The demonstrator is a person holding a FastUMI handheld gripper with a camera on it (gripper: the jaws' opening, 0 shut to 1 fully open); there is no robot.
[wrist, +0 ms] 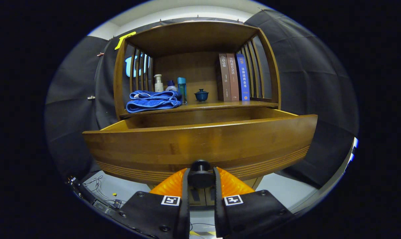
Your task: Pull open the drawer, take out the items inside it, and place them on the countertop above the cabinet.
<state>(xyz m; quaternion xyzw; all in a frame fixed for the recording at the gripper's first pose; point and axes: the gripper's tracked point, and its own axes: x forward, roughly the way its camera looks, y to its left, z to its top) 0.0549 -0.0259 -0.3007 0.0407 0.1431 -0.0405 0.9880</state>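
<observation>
The wooden drawer (pixel 200 146) of the cabinet stands pulled out toward me, its broad front panel just ahead of the fingers. Its inside is hidden behind the front panel from this low angle. My gripper (pixel 200 177) is shut on the drawer's round black knob (pixel 200 169), with one orange-backed finger (pixel 174 186) on each side of it. Above the drawer lies the cabinet's countertop (pixel 217 105), a shelf under a wooden canopy.
On the countertop a folded blue towel (pixel 153 100) lies at the left, with a white pump bottle (pixel 158 83), a small bottle (pixel 171 86) and a teal bottle (pixel 182 87) behind it. A dark blue lidded cup (pixel 201 95) sits mid-shelf; three upright books (pixel 233 78) stand right. Cables lie on the floor at the lower left.
</observation>
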